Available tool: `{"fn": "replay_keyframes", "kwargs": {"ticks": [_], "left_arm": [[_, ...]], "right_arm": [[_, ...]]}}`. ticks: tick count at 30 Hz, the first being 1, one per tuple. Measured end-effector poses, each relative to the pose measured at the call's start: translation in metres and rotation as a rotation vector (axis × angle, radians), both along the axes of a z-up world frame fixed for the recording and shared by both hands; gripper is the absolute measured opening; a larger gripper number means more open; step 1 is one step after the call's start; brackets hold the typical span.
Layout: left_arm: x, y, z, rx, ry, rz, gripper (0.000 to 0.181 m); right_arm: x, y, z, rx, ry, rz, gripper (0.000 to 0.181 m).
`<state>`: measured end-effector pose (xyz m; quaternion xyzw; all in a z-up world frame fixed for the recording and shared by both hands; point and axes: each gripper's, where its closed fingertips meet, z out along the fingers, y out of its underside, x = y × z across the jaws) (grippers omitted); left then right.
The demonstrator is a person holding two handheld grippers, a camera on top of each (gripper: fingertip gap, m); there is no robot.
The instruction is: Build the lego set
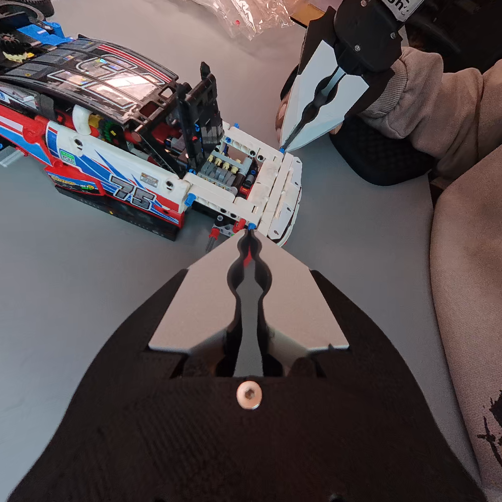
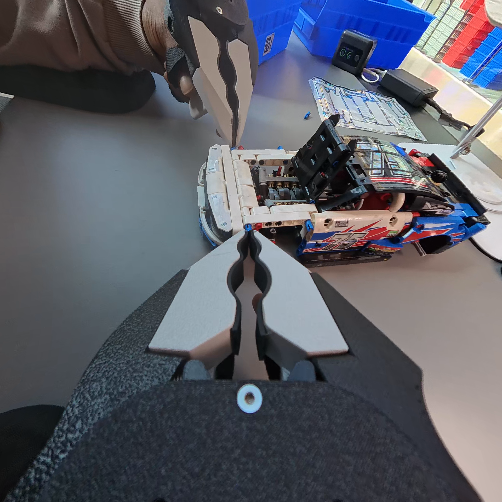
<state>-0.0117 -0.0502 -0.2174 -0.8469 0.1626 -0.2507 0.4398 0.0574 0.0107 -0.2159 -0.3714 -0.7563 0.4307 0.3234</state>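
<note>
On the flat grey counter (image 1: pixel 81 285) rests the task's thing, a brick-built race car model with white, red and blue side panels and a black roof (image 1: pixel 114 135). It lies on its underside, with its black hood panel (image 2: pixel 323 160) raised over the open engine bay. All positions below are given relative to this car.

Behind the car, at the far edge of the counter, stand blue plastic bins (image 2: pixel 361 24). A printed sticker sheet (image 2: pixel 364 111) lies flat just behind the roof. A small black device with a lit round display (image 2: pixel 353 51) sits in front of the bins, and a black rectangular power adapter (image 2: pixel 407 85) lies beside it. Clear plastic bags (image 1: pixel 244 16) lie on the counter on the car's other side.

The left gripper, black-bodied with pale grey wedge fingers (image 1: pixel 250 231), meets the white front frame of the car at one corner. Its fingers are pressed together on a small blue connector pin (image 1: pixel 251 226) seated in that frame. The right gripper, of the same build (image 2: pixel 248 233), meets the opposite front corner. Its fingers pinch a second blue pin (image 2: pixel 247 227) in the white beam. A sleeved, gloved hand (image 2: pixel 173 62) carries the left gripper.

A loose blue pin (image 2: pixel 307 115) lies on the counter between the sticker sheet and the car's front.
</note>
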Motion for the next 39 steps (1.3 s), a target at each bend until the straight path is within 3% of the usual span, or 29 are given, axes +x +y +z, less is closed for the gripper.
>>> {"fn": "replay_keyframes", "kwargs": {"ticks": [8, 14, 20, 25, 30, 33, 36, 39], "left_arm": [[-0.003, -0.001, 0.009, 0.023, -0.055, 0.022, 0.0], [0.008, 0.001, 0.004, 0.015, -0.027, 0.007, 0.0], [0.007, 0.0, 0.005, 0.017, -0.009, 0.01, 0.0], [-0.006, 0.005, 0.017, 0.07, -0.048, 0.074, 0.004], [-0.011, 0.011, 0.01, 0.024, -0.105, 0.132, 0.028], [-0.005, 0.013, 0.003, -0.019, -0.144, 0.126, 0.031], [0.003, 0.015, 0.0, -0.041, -0.137, 0.109, 0.02], [0.003, 0.015, 0.004, -0.016, -0.114, 0.118, 0.017]], "right_arm": [[0.006, 0.001, 0.003, -0.057, -0.026, 0.006, 0.014], [0.005, -0.007, 0.0, -0.035, -0.028, 0.017, 0.001], [0.005, -0.007, 0.0, -0.036, -0.036, 0.012, 0.001], [0.006, -0.005, 0.007, -0.099, -0.031, 0.008, 0.011], [0.01, -0.011, -0.009, -0.11, -0.146, 0.029, 0.045], [0.009, -0.015, -0.015, -0.078, -0.163, 0.037, 0.036], [0.006, -0.015, -0.013, -0.06, -0.137, 0.028, 0.02], [0.007, -0.011, -0.008, -0.086, -0.121, 0.021, 0.016]]}}
